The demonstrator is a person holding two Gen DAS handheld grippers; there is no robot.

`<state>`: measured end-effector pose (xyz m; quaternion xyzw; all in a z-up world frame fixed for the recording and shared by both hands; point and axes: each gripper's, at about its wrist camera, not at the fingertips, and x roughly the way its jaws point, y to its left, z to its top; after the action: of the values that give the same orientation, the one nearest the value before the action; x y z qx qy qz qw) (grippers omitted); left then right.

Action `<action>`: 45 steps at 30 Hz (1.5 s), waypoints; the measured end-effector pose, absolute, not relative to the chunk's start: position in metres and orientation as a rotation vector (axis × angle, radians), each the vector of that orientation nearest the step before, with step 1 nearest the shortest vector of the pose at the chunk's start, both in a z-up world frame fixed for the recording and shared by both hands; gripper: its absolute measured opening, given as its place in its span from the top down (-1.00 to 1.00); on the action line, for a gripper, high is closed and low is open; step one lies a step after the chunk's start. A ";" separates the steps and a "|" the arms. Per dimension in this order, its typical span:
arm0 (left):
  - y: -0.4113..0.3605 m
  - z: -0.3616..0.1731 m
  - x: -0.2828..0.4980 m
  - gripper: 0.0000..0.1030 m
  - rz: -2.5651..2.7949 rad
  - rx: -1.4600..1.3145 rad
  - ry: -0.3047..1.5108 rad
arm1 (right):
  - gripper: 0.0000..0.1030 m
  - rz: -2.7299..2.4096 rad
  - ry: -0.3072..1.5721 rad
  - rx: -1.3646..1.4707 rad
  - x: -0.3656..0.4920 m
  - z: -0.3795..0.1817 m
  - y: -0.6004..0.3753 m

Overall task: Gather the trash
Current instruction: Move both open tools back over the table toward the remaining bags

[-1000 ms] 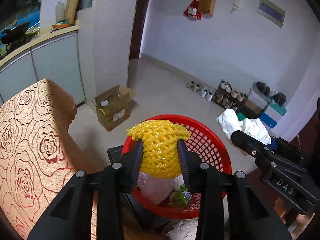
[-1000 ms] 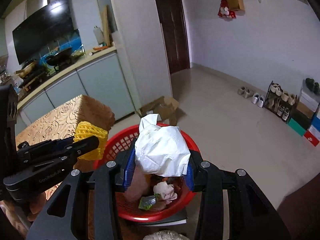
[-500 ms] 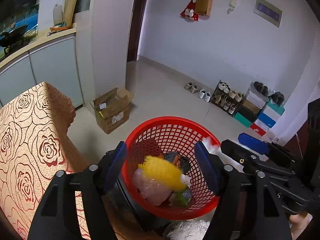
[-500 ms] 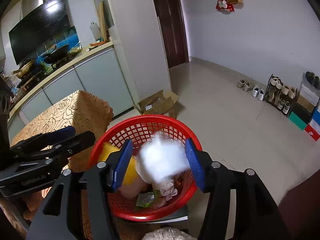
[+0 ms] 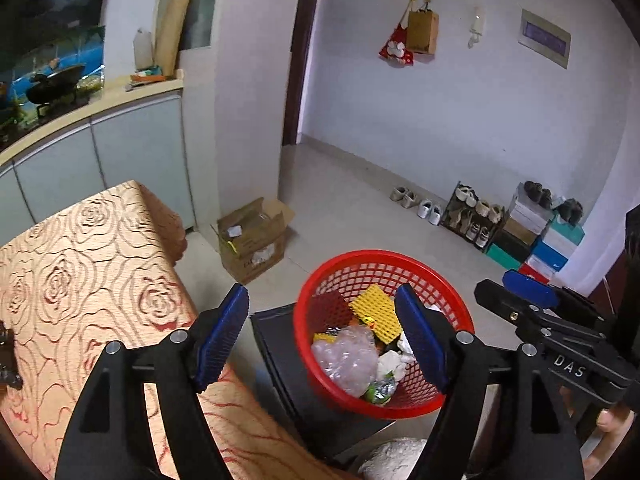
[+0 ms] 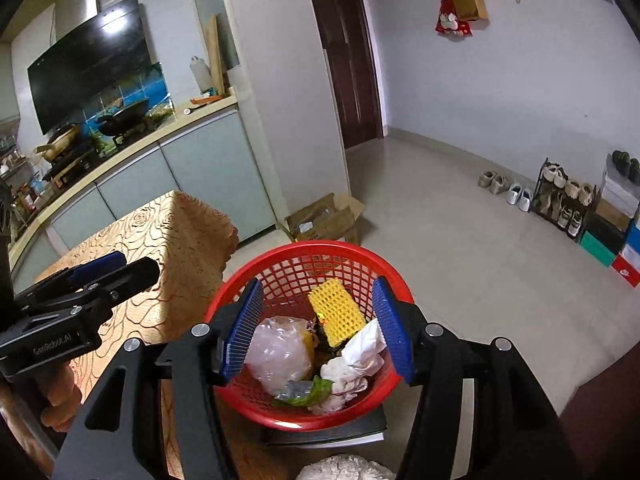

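Observation:
A red mesh basket (image 5: 456,312) (image 6: 256,280) stands on a dark stool beside the table. In it lie a yellow foam net (image 5: 376,312) (image 6: 336,312), a crumpled white tissue (image 6: 364,348), a clear plastic bag (image 5: 346,354) (image 6: 280,350) and a green wrapper (image 6: 304,394). My left gripper (image 5: 326,336) is open and empty above the basket's left side. My right gripper (image 6: 318,326) is open and empty directly over the basket; it also shows at the right of the left wrist view (image 5: 520,300).
A table with a gold rose-patterned cloth (image 5: 80,280) (image 6: 160,240) lies to the left. A cardboard box (image 5: 252,240) sits on the floor beyond. Shoes and a shoe rack (image 5: 476,216) line the far wall. Kitchen counter (image 6: 140,140) is at the left.
Both grippers opened. The yellow foam net dropped from the left gripper and the white tissue from the right gripper into the red basket. Both grippers have drawn back and up.

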<state>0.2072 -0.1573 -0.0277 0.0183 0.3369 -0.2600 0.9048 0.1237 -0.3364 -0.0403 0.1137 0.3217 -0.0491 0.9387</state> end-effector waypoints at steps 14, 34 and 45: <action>-0.081 -0.010 0.184 -0.42 -0.351 0.021 0.637 | -0.19 -0.020 0.630 0.166 0.122 -0.030 -0.285; 0.074 -0.008 0.152 -0.47 -0.031 -0.087 0.628 | -0.21 0.241 0.638 0.062 0.134 -0.015 -0.159; 0.194 -0.030 0.131 -0.47 0.209 -0.179 0.682 | -0.31 0.306 0.667 0.044 0.144 -0.022 -0.118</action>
<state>0.1310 0.1936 -0.0299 -0.0873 0.3332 0.1020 0.9332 0.1435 -0.1183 -0.0219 0.0217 0.3261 0.1494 0.9332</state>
